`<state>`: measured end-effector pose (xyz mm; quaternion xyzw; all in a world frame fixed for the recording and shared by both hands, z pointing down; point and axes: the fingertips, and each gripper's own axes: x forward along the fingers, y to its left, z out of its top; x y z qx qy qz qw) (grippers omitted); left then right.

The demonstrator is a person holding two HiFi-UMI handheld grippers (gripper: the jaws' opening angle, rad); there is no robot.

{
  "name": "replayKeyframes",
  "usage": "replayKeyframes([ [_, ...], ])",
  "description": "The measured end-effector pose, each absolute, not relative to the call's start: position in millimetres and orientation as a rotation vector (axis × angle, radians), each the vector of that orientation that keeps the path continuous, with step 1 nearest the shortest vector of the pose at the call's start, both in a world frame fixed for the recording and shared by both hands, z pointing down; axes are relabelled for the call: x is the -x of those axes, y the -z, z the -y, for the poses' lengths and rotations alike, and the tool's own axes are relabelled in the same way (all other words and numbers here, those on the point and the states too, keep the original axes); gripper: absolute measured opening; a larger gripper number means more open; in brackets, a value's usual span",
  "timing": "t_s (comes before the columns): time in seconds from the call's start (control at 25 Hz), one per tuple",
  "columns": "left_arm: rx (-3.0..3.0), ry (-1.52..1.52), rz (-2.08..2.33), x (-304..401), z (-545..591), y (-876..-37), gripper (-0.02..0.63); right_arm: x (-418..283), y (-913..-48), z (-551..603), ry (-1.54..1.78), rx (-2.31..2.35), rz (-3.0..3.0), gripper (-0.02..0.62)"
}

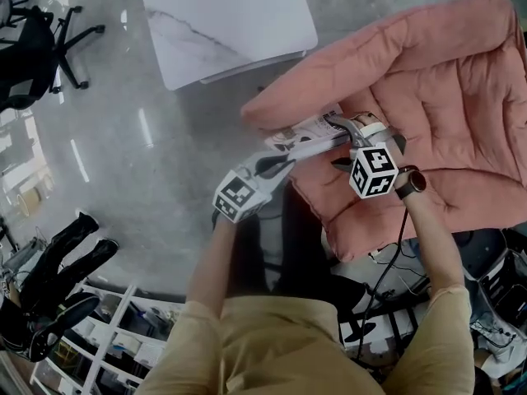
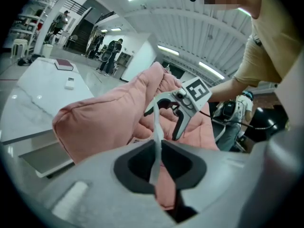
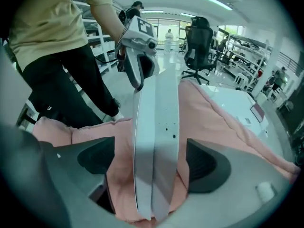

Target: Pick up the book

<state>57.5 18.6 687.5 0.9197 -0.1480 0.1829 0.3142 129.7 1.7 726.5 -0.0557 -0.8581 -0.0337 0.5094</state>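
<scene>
Our left tongs (image 2: 157,148) are nipped nearly shut on the book (image 1: 306,135), with only its thin pale edge showing between the pads. The book sits at the front left corner of the pink cushion (image 1: 445,97), with one end sticking out past the padding towards our left hand. We cannot tell whether its other end rests on the cushion or hangs just clear of it. Our right tongs (image 3: 152,161) stand wide over that corner. The book runs edge-on between the pads with a gap on both sides, so they have no hold on it yet.

We judge the book to be light and slim, with a smooth cover that may slide under a weak pinch. From the right gripper view it looks like two pale slabs parting slightly, so a grip on a few leaves alone could let it fan open or droop. The better hold seems to be across its full thickness, squarely on both covers, at the end opposite the left tongs.

The cushion is soft and quilted, so it will give under any push and offers no firm backing. Beyond its left corner stands a white marbled bench (image 1: 222,23) on a glossy grey floor (image 1: 123,138). Further left of the cushion is a black office chair (image 1: 33,48). Cluttered shelves (image 1: 107,336) lie on the near side, and the gripper views show a bright open hall around us.
</scene>
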Motion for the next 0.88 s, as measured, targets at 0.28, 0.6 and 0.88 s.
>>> replayKeyframes([
  [0.28, -2.417, -0.505, 0.391, -59, -28, -695, 0.043, -110, -758, -18, 0.052, 0.12, 2.055, 0.265],
  [0.6, -2.411, -0.561, 0.357, -56, -43, -703, 0.044, -113, -763, -47, -0.056, 0.182, 2.035, 0.075],
  [0.88, -2.483, -0.562, 0.27, -47, -34, -660, 0.048, -104, -720, -41, -0.069, 0.057, 2.026, 0.067],
])
